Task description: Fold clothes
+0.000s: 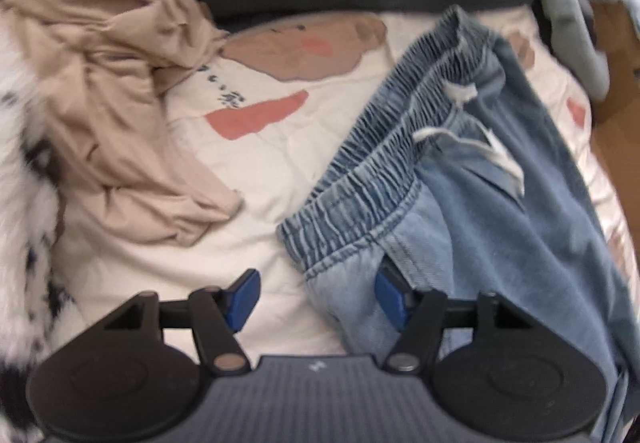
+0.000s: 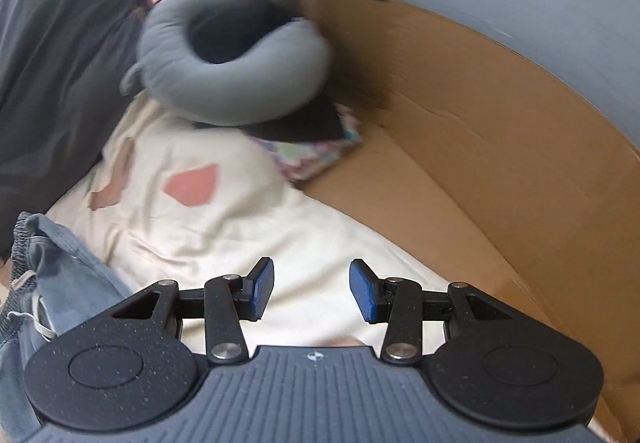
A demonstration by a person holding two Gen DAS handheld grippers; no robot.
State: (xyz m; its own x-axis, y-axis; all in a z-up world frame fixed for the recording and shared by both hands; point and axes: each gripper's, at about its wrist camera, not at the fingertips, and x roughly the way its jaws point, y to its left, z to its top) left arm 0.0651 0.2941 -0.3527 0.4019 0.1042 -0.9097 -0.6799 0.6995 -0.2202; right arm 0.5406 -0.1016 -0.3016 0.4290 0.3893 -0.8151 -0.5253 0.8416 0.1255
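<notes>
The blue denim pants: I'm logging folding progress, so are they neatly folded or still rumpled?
Still rumpled. The blue denim pants lie bunched on the bedsheet, waistband twisted and drawstring loose.

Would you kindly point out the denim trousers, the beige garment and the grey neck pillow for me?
denim trousers (image 1: 384, 163): left wrist view, on the elastic waistband.
beige garment (image 1: 108, 83): left wrist view, on its crumpled middle.
grey neck pillow (image 2: 248, 87): right wrist view, on its lower curve.
</notes>
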